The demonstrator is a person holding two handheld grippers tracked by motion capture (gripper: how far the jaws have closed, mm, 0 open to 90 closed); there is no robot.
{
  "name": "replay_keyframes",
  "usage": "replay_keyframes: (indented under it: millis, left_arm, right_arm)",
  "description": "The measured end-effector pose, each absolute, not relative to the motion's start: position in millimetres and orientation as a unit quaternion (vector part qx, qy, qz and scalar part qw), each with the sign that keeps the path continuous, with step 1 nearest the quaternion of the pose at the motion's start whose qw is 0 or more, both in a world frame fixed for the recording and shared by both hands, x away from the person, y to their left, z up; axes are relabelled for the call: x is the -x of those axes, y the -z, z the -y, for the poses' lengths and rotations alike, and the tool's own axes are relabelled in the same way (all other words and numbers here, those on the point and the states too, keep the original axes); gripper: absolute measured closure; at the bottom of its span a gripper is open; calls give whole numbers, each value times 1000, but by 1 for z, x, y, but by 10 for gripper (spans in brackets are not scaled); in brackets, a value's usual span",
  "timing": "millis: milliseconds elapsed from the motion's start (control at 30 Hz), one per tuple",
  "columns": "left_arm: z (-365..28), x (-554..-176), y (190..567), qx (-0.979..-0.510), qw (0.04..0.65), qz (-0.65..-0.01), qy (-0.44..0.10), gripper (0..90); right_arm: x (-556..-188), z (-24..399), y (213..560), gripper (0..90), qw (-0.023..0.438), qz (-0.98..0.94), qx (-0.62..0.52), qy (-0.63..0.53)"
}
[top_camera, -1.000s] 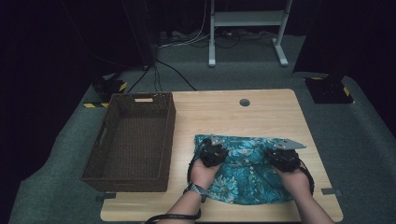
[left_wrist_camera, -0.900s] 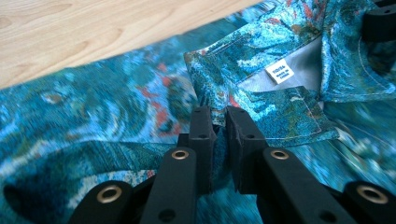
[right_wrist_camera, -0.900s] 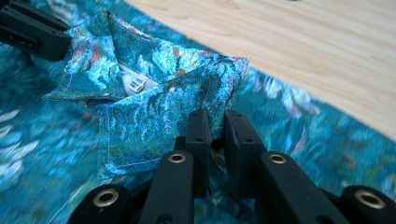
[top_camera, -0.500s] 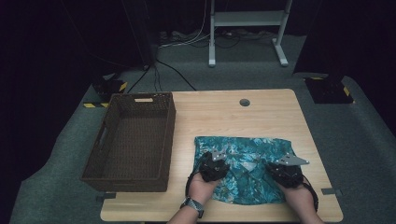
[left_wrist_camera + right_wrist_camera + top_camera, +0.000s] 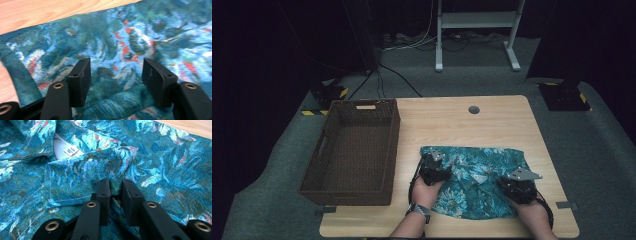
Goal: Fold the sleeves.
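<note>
My left gripper (image 5: 116, 75) has just been opening over the blue shirt (image 5: 472, 177), and my right gripper (image 5: 115, 195) pinches its cloth.

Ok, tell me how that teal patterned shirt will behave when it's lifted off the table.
The shirt will probably go floppy and drape, since it already lies in soft folds. It seems light: the right tool bunches a thin flap easily. Pushed, it would likely wrinkle rather than slide whole.

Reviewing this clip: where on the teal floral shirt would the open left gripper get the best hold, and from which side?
On the raised fold of the teal floral cotton shirt lying between the left gripper jaws, approached from the table's near edge. That ridge stands above the flat cloth, so closing pads would likely catch it.
</note>
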State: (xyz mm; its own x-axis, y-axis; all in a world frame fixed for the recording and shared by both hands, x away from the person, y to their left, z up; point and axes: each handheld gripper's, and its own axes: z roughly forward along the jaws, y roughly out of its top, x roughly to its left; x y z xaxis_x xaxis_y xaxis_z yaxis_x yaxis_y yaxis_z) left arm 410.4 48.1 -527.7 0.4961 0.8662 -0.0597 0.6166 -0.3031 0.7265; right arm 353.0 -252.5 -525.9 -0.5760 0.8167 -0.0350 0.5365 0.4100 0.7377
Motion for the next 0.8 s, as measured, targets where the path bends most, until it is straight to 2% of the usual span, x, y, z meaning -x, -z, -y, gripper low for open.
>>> replay_keyframes:
  millis: [167, 467, 800]
  left_arm:
    - [-39, -410, 528, -800, 334, -463, -184, 318]
    - [-35, -396, 530, -811, 323, -450, -189, 304]
    - [-36, -381, 531, -808, 330, -453, -182, 294]
  right_arm:
    - [-353, 252, 526, 755, 202, -818, -410, -349]
    - [-352, 259, 519, 682, 210, -802, -420, -368]
    - [-362, 270, 512, 562, 254, -766, -458, -373]
